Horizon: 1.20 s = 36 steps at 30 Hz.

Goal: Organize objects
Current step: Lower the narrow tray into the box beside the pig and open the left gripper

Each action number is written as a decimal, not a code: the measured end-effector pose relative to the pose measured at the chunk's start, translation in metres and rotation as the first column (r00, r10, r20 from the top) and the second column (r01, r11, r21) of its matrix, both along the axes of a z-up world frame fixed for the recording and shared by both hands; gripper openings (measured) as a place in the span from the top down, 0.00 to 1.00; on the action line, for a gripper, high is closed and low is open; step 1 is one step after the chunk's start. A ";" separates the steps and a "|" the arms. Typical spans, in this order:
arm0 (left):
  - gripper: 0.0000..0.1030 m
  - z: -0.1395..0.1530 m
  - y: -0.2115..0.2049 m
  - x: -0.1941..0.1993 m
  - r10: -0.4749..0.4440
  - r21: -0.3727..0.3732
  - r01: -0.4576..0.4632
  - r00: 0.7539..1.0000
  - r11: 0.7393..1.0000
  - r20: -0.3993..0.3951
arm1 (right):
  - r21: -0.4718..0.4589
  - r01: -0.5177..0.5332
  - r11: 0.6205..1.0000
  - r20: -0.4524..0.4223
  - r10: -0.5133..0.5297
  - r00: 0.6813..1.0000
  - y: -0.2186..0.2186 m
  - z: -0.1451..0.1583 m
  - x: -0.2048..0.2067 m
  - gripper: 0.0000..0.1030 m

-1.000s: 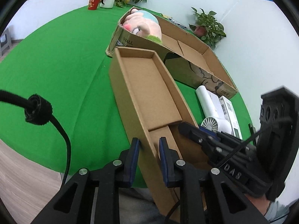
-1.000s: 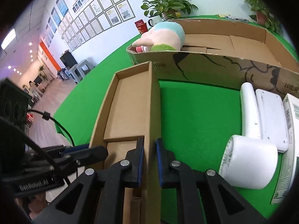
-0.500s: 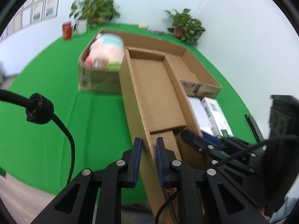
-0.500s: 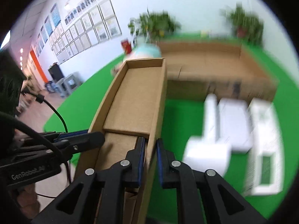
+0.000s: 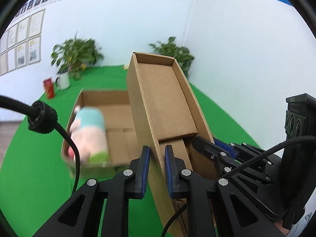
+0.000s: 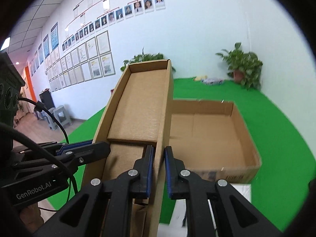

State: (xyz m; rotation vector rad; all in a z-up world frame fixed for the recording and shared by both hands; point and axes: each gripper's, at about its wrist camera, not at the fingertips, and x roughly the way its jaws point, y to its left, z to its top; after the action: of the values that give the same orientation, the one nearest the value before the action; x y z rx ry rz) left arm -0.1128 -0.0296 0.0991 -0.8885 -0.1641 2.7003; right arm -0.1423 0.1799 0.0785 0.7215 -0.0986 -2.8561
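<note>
A long, narrow, open cardboard box (image 5: 164, 98) is held in the air, its far end tilted up, above the green table. My left gripper (image 5: 156, 158) is shut on its left wall; my right gripper (image 6: 158, 160) is shut on its right wall (image 6: 164, 118). Each gripper shows in the other's view, the right one (image 5: 213, 148) and the left one (image 6: 83, 150). Below lies a large shallow cardboard box (image 5: 118, 118) with a pink and blue plush toy (image 5: 88, 132) in its left end; its other end (image 6: 213, 134) holds nothing.
Potted plants (image 5: 75, 57) (image 6: 244, 67) stand at the table's far edge, with a red can (image 5: 49, 87) and a white mug (image 5: 63, 81). Small items (image 6: 209, 80) lie at the back. White packages (image 6: 241, 189) lie near the big box's front.
Both grippers have lifted the narrow box and tipped its far end up. It now hangs over the large box, and the white packages have dropped nearly out of view.
</note>
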 end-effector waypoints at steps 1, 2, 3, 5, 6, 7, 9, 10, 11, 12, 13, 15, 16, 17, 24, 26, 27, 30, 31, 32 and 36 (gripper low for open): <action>0.88 0.007 0.002 -0.008 -0.013 0.001 0.013 1.000 1.000 -0.010 | -0.001 0.015 1.000 -0.012 -0.015 1.000 0.003 0.006 -0.005 0.90; 0.88 0.014 0.004 -0.017 -0.024 -0.002 0.024 1.000 1.000 -0.019 | 0.006 0.028 1.000 -0.025 -0.028 0.999 0.004 0.010 -0.010 0.90; 0.88 0.020 0.006 -0.025 -0.033 -0.010 0.032 0.999 0.999 -0.028 | 0.012 0.038 0.999 -0.035 -0.038 0.999 0.004 0.013 -0.013 0.90; 0.88 0.032 0.009 -0.040 -0.040 -0.016 0.040 0.999 0.999 -0.030 | 0.015 0.049 0.999 -0.045 -0.048 0.998 0.005 0.020 -0.022 0.90; 0.88 0.037 0.009 -0.048 -0.042 -0.016 0.042 0.998 0.999 -0.035 | 0.007 0.048 0.999 -0.043 -0.048 0.998 0.007 0.023 -0.028 0.90; 0.88 0.044 0.009 -0.056 -0.043 -0.014 0.042 0.998 0.999 -0.045 | -0.014 0.044 0.999 -0.035 -0.044 0.998 0.010 0.026 -0.036 0.90; 0.88 0.054 0.007 -0.072 -0.040 -0.008 0.040 0.998 0.999 -0.046 | -0.050 0.031 0.998 -0.017 -0.032 0.999 0.015 0.030 -0.049 0.90; 0.88 0.059 0.006 -0.082 -0.038 -0.006 0.038 0.998 0.999 -0.044 | -0.055 0.025 0.998 -0.016 -0.026 1.000 0.016 0.034 -0.058 0.89; 0.88 0.063 0.005 -0.091 -0.036 -0.007 0.036 0.998 0.999 -0.044 | -0.050 0.024 0.998 -0.018 -0.025 1.000 0.017 0.037 -0.064 0.89; 0.88 0.067 0.004 -0.101 -0.035 -0.009 0.035 0.998 0.999 -0.042 | -0.046 0.027 0.999 -0.023 -0.028 0.999 0.016 0.039 -0.070 0.89; 0.88 0.070 0.003 -0.110 -0.034 -0.008 0.033 0.999 0.999 -0.038 | -0.045 0.029 0.999 -0.025 -0.030 0.999 0.016 0.041 -0.074 0.89; 0.88 0.078 -0.001 -0.127 -0.028 -0.011 0.028 0.999 1.000 -0.042 | -0.061 0.025 0.998 -0.026 -0.026 0.999 0.018 0.043 -0.086 0.89; 0.88 0.081 -0.002 -0.135 -0.025 -0.015 0.024 0.999 1.000 -0.045 | -0.071 0.022 0.997 -0.021 -0.023 1.000 0.019 0.041 -0.090 0.89; 0.88 0.082 -0.003 -0.143 -0.023 -0.023 0.022 0.999 0.999 -0.043 | -0.079 0.019 0.997 -0.016 -0.021 1.000 0.019 0.039 -0.094 0.89; 0.89 0.047 -0.001 -0.202 0.012 -0.124 -0.009 1.000 0.992 0.025 | -0.111 -0.002 0.994 0.121 0.016 0.993 0.015 0.001 -0.144 0.89; 0.89 0.028 -0.003 -0.217 0.027 -0.143 -0.019 0.998 0.990 0.060 | -0.102 0.002 0.995 0.160 0.014 0.987 0.010 -0.014 -0.155 0.89; 0.89 0.015 -0.002 -0.222 0.034 -0.156 -0.021 0.996 0.987 0.079 | -0.096 0.009 0.995 0.180 0.008 0.984 0.006 -0.023 -0.161 0.90; 0.90 -0.025 -0.003 -0.232 0.061 -0.189 -0.033 0.988 0.981 0.145 | -0.100 0.009 0.995 0.259 0.017 0.966 -0.003 -0.053 -0.176 0.91; 0.90 -0.037 -0.004 -0.236 0.063 -0.189 -0.031 0.984 0.981 0.167 | -0.113 0.007 0.994 0.287 0.026 0.958 -0.003 -0.065 -0.180 0.91; 0.90 -0.049 -0.007 -0.238 0.066 -0.185 -0.030 0.980 0.982 0.190 | -0.128 0.005 0.992 0.303 0.034 0.952 -0.003 -0.070 -0.182 0.91; 0.90 -0.086 -0.021 -0.253 0.082 -0.191 -0.033 0.964 0.981 0.253 | -0.150 -0.005 0.989 0.361 0.059 0.931 -0.006 -0.090 -0.187 0.91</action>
State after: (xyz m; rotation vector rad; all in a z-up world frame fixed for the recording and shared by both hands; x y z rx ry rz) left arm -0.3661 -0.0508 0.0136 -1.3131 0.0085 2.6740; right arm -0.3296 0.1742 -0.0111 1.1992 -0.3429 -2.6139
